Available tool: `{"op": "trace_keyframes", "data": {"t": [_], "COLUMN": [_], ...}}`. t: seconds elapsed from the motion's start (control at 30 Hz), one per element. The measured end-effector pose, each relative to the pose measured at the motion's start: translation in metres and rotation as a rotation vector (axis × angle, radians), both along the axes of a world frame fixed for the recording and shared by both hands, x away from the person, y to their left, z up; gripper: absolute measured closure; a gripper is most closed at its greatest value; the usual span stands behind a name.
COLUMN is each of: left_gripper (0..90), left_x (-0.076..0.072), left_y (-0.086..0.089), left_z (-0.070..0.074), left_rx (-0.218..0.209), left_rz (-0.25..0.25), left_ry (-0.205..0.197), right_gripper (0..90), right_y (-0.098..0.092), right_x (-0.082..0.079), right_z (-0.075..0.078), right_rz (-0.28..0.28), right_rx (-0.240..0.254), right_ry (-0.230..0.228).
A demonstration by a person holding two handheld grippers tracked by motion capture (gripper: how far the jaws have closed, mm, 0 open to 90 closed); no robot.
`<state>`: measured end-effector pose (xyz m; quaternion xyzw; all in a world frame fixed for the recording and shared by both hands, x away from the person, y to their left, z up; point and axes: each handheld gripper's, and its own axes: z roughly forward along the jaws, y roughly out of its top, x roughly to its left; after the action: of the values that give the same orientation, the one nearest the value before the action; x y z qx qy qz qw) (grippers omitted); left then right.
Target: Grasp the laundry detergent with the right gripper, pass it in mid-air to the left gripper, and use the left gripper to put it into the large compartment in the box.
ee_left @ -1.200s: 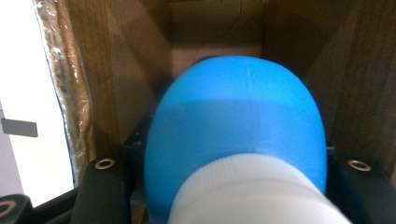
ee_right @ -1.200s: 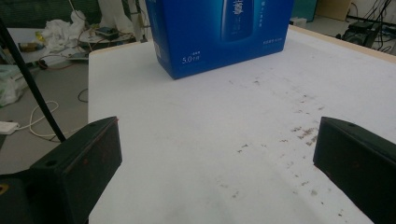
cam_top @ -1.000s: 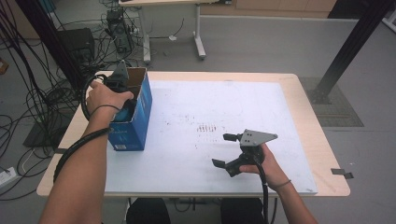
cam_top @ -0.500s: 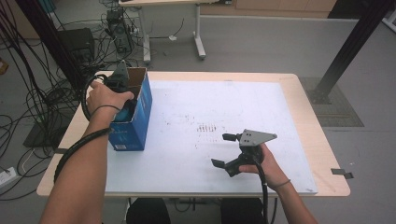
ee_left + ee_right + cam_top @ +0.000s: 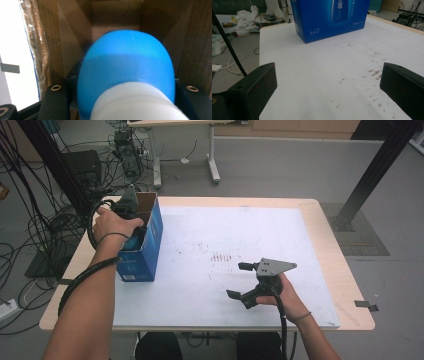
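Nothing has moved: left gripper (image 5: pixel 131 220) reaches down inside the blue box (image 5: pixel 145 251), pinching a blue bottle (image 5: pixel 126 72); right gripper (image 5: pixel 241 280) hovers spread.

Nothing has shifted since the earlier pictures: both hands, their tongs and the box hold position.

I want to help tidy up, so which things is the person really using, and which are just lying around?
In use:
- blue bottle, gripped by the left gripper inside the box
- blue cardboard box on the table
- right gripper, jaws open, waiting over the white sheet

Just lying about:
- cables on the floor
- far desk's legs
- black post
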<state>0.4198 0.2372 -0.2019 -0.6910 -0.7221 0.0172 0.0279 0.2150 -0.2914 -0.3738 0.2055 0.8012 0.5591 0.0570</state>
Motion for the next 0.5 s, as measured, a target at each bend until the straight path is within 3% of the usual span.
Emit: {"op": "trace_keyframes", "data": {"t": [0.5], "left_gripper": [39.3], "left_x": [-0.0013], "left_y": [0.0000], "left_z": [0.0003], "left_rx": [0.000], "left_rz": [0.001], "left_ry": [-0.002], "right_gripper": [1.0], "right_y": [0.0000], "right_x": [-0.0005], "right_z": [0.0007], "right_rz": [0.000], "right_rx": [-0.003], "right_ry": [-0.002]}}
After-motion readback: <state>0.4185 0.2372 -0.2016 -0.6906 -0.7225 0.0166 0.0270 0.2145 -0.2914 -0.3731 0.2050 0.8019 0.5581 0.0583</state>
